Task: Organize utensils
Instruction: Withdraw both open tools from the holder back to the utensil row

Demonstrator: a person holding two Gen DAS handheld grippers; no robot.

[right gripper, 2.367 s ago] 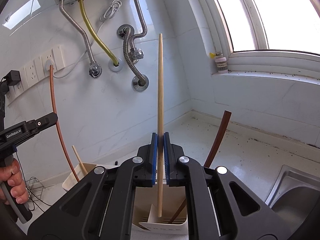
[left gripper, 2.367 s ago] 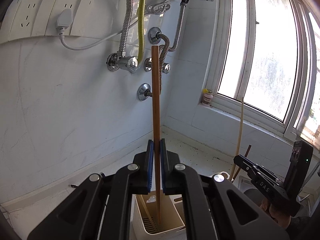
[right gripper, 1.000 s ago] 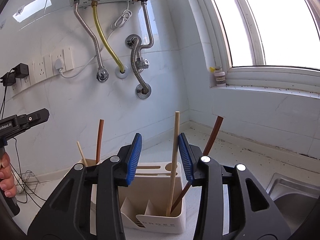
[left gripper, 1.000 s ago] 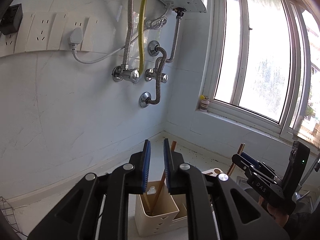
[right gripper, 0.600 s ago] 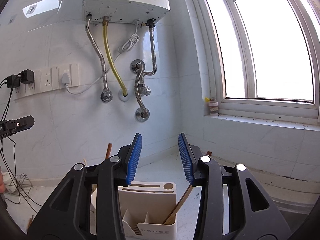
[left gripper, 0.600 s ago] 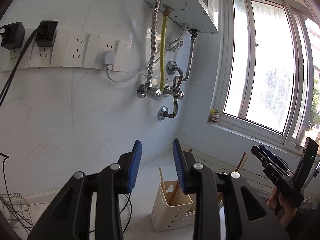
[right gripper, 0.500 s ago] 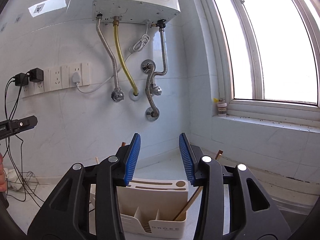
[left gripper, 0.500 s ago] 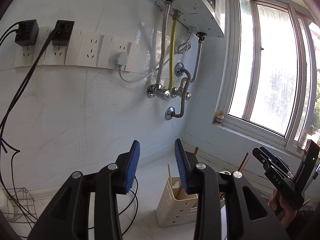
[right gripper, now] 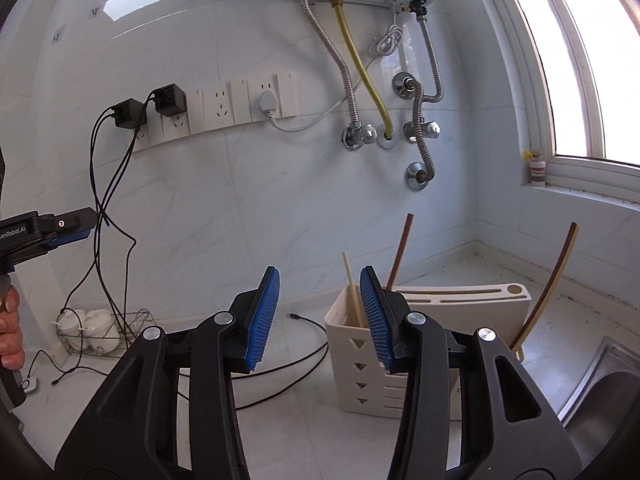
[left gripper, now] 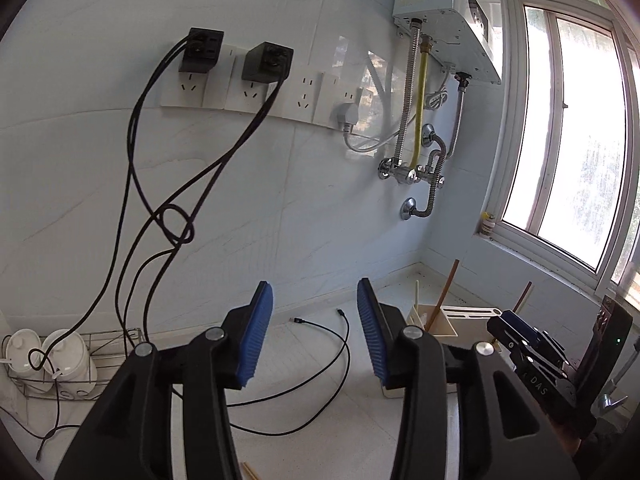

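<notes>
A cream utensil holder [right gripper: 360,364] stands on the white counter, right of centre in the right wrist view. A brown chopstick [right gripper: 400,252] and a pale chopstick [right gripper: 352,288] stand in its left part. Two more chopsticks [right gripper: 548,292] lean at its right end. My right gripper [right gripper: 318,320] is open and empty, pulled back in front of the holder. My left gripper [left gripper: 316,336] is open and empty, left of the holder [left gripper: 436,324]. A chopstick tip [left gripper: 250,470] shows on the counter at the bottom edge.
Black cables [left gripper: 320,364] lie across the counter and hang from wall sockets [left gripper: 256,84]. A wire rack with white cups [left gripper: 52,356] stands at the left. A steel sink [right gripper: 604,384] lies at the right. A water heater [left gripper: 444,12] with pipes hangs on the wall.
Both grippers let go of their chopsticks into the holder, opened, and pulled back and leftward. The holder now sits farther off and to the right in both views.
</notes>
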